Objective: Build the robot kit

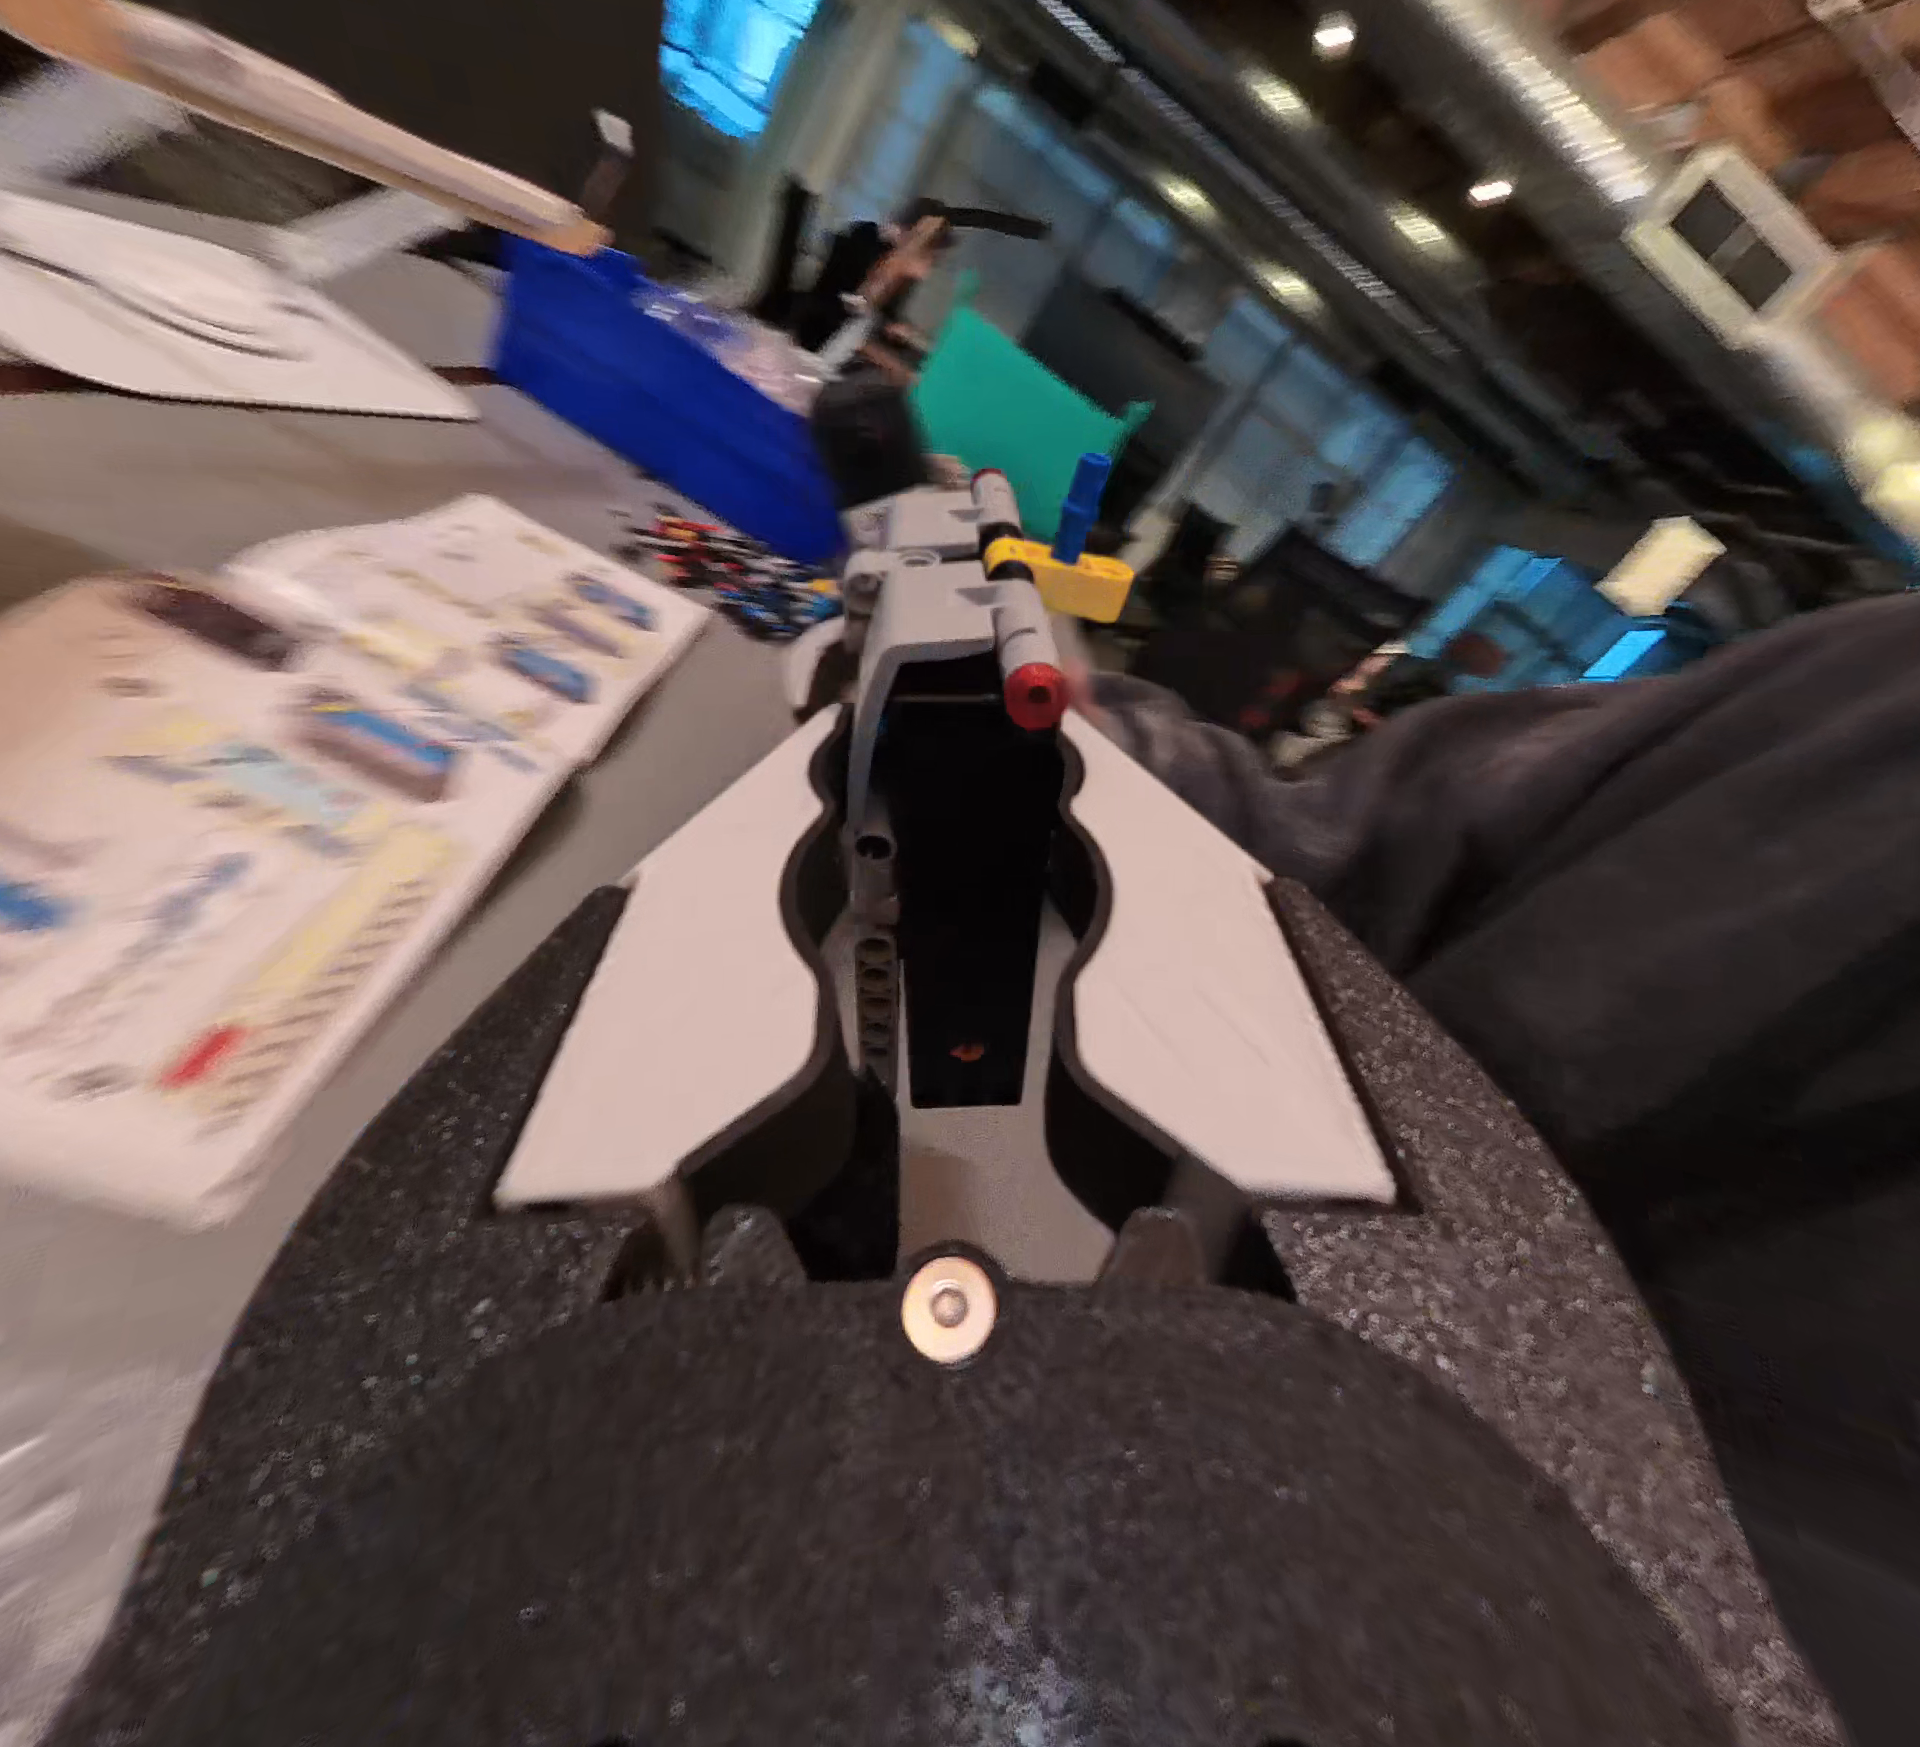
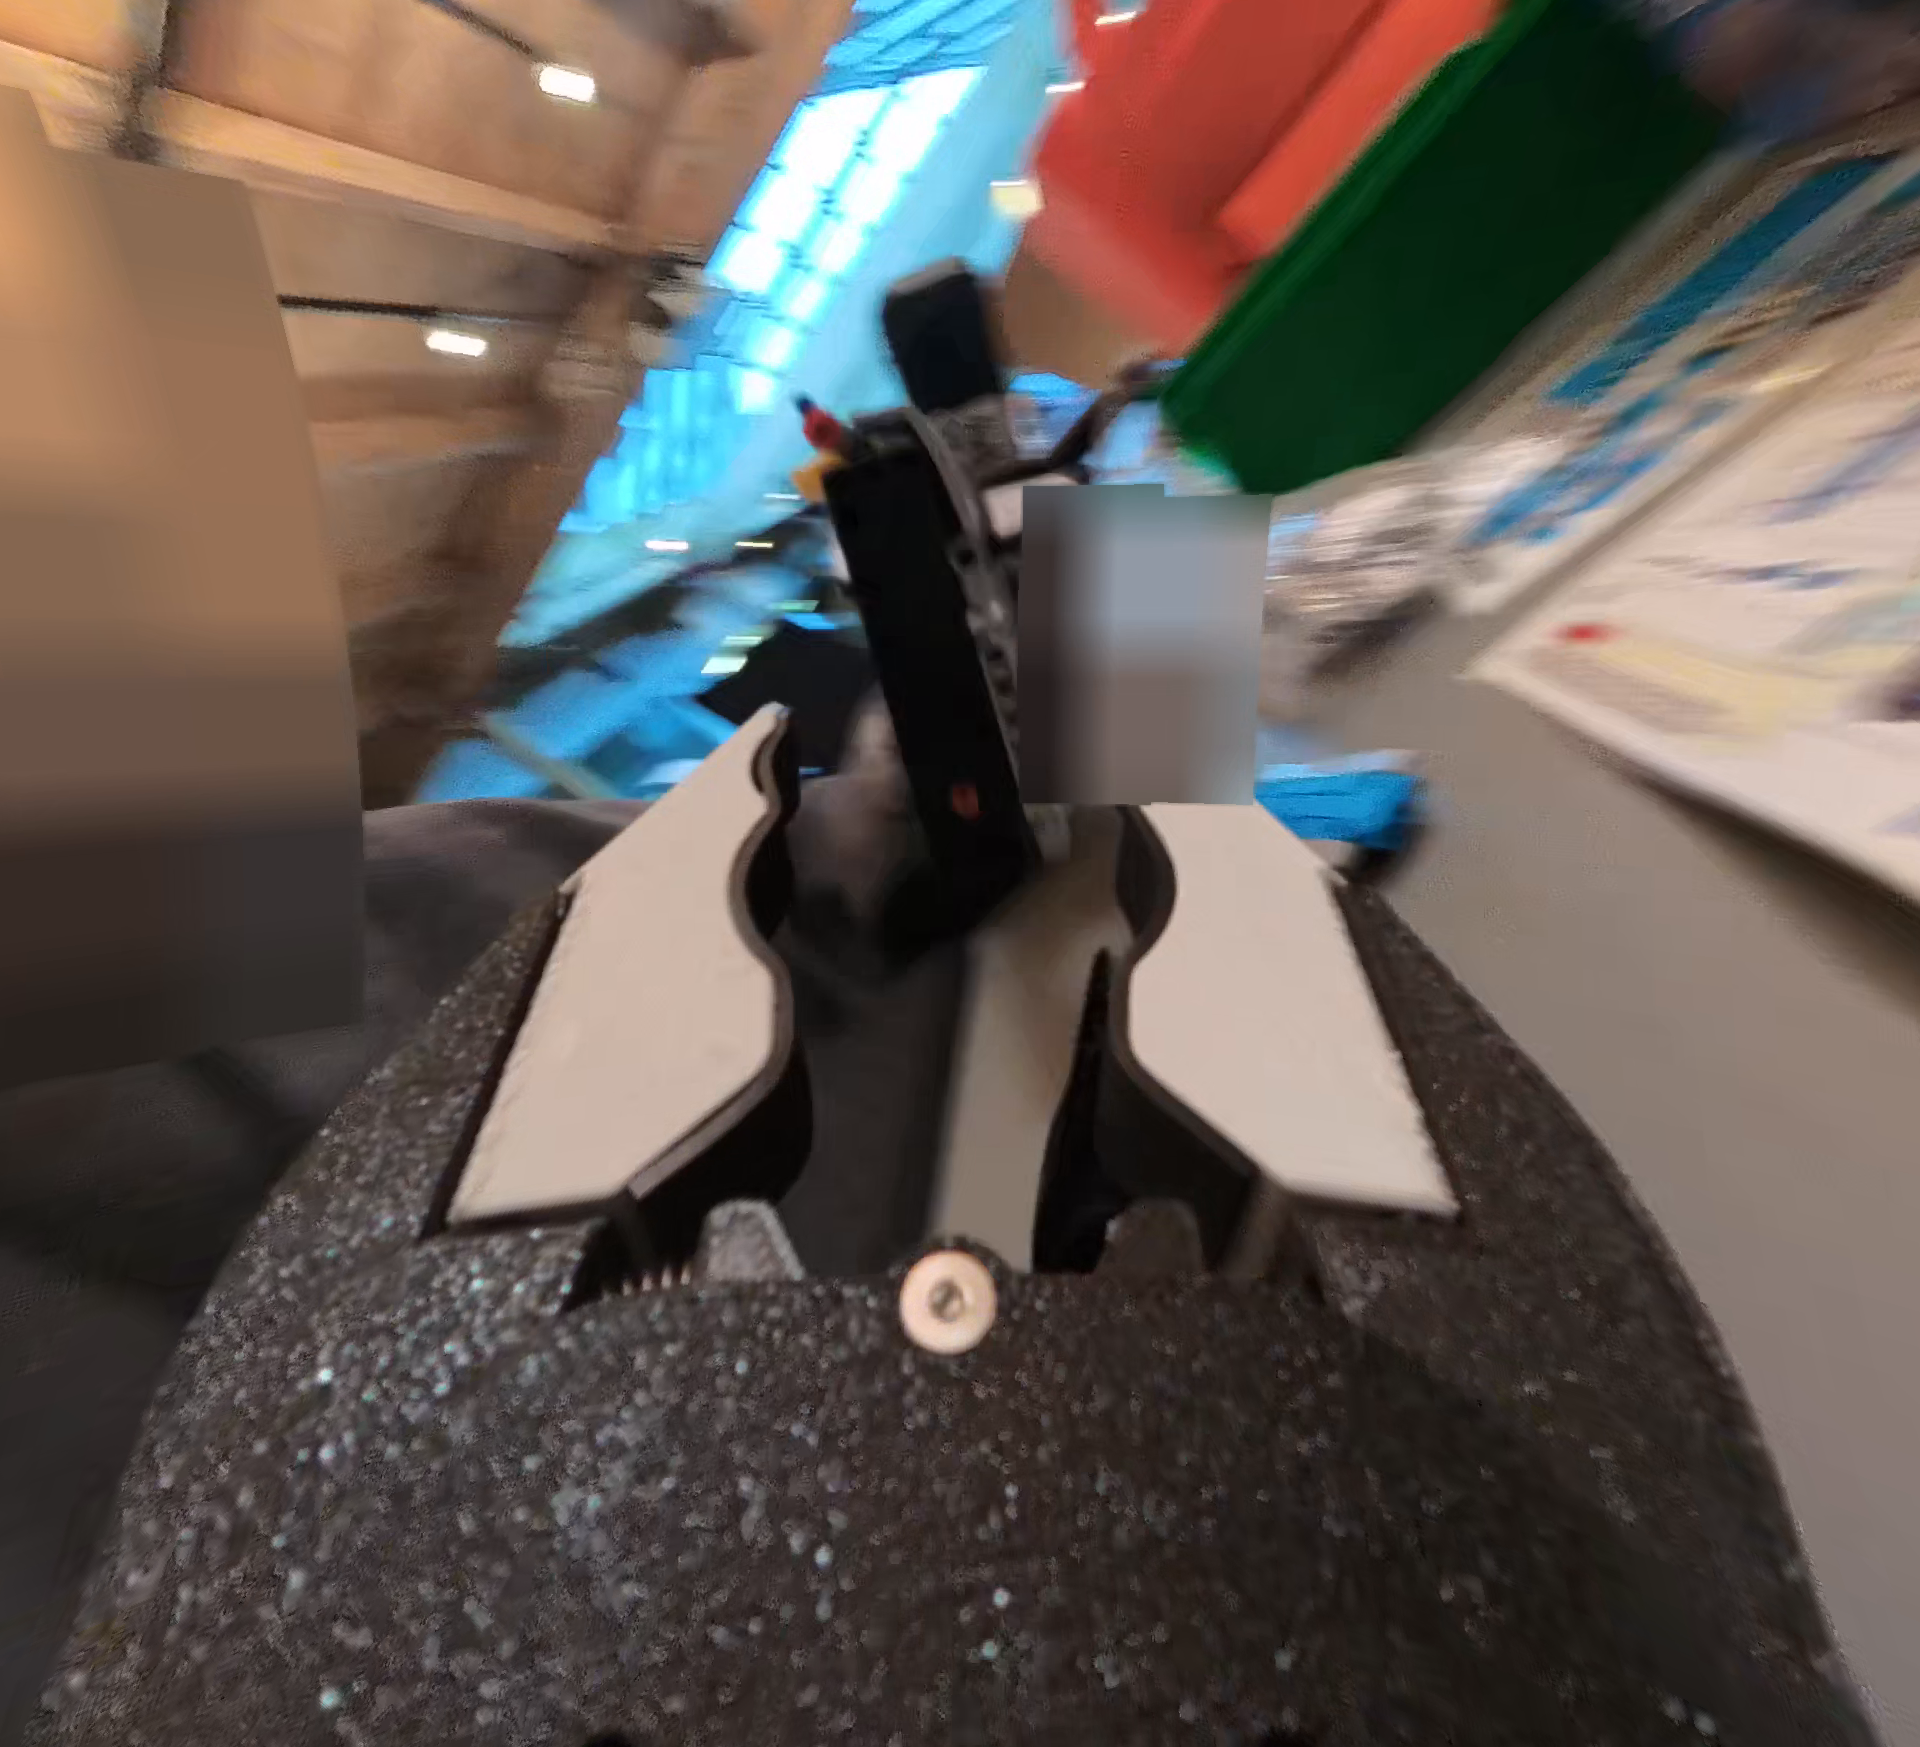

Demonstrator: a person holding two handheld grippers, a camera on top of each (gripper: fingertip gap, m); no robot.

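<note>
My left gripper [image 1: 951, 741] is shut on a toy-brick assembly [image 1: 966, 866] and holds it above the table. The assembly has a black block between the fingers, grey panels [image 1: 925, 617] at the front, a grey axle with a red end [image 1: 1034, 691], a yellow piece [image 1: 1086, 580] and a blue pin [image 1: 1081, 502]. In the right wrist view the same black assembly [image 2: 935, 658] stands tilted, its lower end between the spread fingers of my right gripper [image 2: 956, 762]. I cannot tell whether it touches the pads. The right fingertip is hidden by a mosaic patch.
A grey table [image 1: 644, 741] carries an open instruction booklet [image 1: 312, 762], a pile of loose pieces [image 1: 727, 565] and a blue bin [image 1: 644, 367]. A person's dark sleeve [image 1: 1610, 918] lies to the right. The right wrist view shows an orange-red bin [image 2: 1247, 87], a green bin [image 2: 1434, 295] and instruction sheets [image 2: 1714, 554]. The left gripper's tips are roughly 7 cm from the right gripper's.
</note>
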